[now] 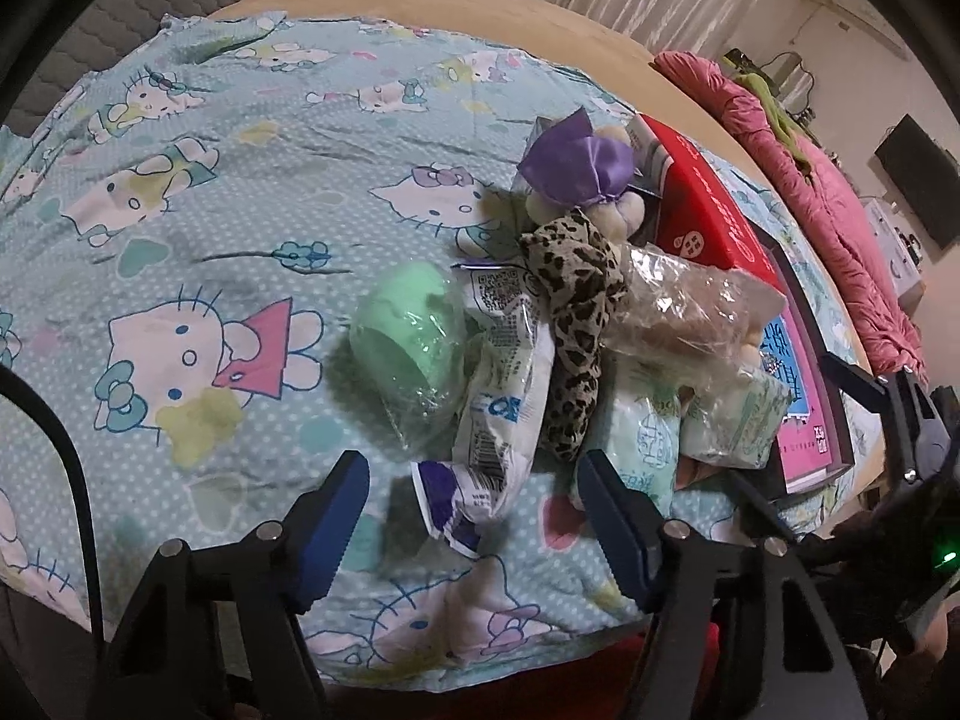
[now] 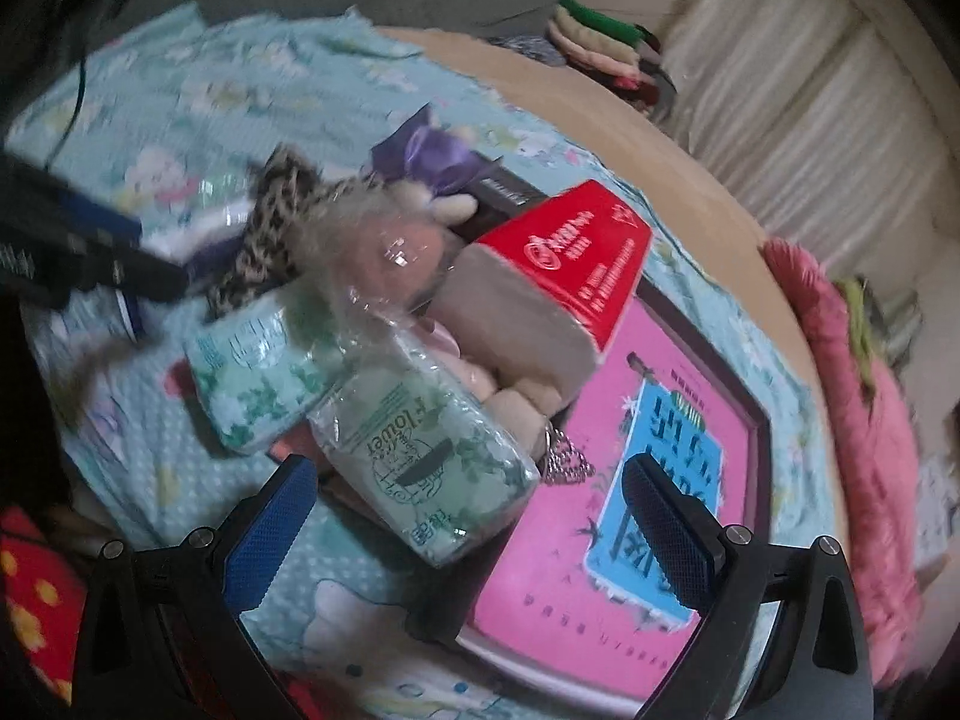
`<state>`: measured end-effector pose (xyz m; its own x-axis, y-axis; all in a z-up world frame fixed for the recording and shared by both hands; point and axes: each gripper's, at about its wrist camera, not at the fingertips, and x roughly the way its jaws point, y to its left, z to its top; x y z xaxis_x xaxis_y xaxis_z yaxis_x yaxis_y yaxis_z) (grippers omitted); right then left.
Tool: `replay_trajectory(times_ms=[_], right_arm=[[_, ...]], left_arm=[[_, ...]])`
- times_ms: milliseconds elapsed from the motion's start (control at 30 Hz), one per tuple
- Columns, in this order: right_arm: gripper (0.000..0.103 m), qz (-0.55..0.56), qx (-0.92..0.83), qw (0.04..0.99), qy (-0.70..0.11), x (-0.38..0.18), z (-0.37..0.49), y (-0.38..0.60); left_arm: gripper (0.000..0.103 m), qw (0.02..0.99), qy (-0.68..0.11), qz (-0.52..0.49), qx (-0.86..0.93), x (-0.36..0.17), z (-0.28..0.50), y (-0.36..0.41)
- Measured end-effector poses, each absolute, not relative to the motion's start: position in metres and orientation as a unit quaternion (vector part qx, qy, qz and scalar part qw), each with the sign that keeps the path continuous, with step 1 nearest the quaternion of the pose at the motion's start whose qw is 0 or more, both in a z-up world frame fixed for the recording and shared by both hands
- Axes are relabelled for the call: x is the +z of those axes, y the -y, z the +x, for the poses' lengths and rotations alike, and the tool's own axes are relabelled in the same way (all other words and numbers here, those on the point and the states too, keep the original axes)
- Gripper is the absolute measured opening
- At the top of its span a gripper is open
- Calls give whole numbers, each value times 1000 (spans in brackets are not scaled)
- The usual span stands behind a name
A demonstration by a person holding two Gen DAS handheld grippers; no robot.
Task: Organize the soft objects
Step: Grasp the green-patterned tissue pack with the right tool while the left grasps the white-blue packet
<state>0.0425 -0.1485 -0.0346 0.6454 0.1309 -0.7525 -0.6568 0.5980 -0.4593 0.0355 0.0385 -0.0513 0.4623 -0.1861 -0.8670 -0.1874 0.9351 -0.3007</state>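
The tissue pack (image 2: 420,462) nearest the right camera reads "Flower" in green script. A QR code and a barcode stand on the white pouch (image 1: 498,384). White print on the red box (image 2: 576,258) and characters on the pink board (image 2: 600,540) are too blurred to read.

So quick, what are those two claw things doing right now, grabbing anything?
Left gripper: open, holding nothing, above the white snack packet.
Right gripper: open, holding nothing, around the green tissue pack.

right view motion-blurred; plush toy (image 2: 384,252) obscured inside plastic bag (image 2: 360,300)
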Motion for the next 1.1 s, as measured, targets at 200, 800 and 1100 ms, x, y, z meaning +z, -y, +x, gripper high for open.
replay_trajectory(times_ms=[200,800,1100], right_arm=[[98,-428,239,809,-325,-48,43,136],[58,-296,232,863,-336,-20,38,171],[56,-238,231,881,-337,-6,41,190]], left_arm=[[59,831,-518,-200,-9,-55,40,-43],[31,819,-532,-213,-34,-63,35,-39],[26,834,-509,-209,-40,-49,24,-37]])
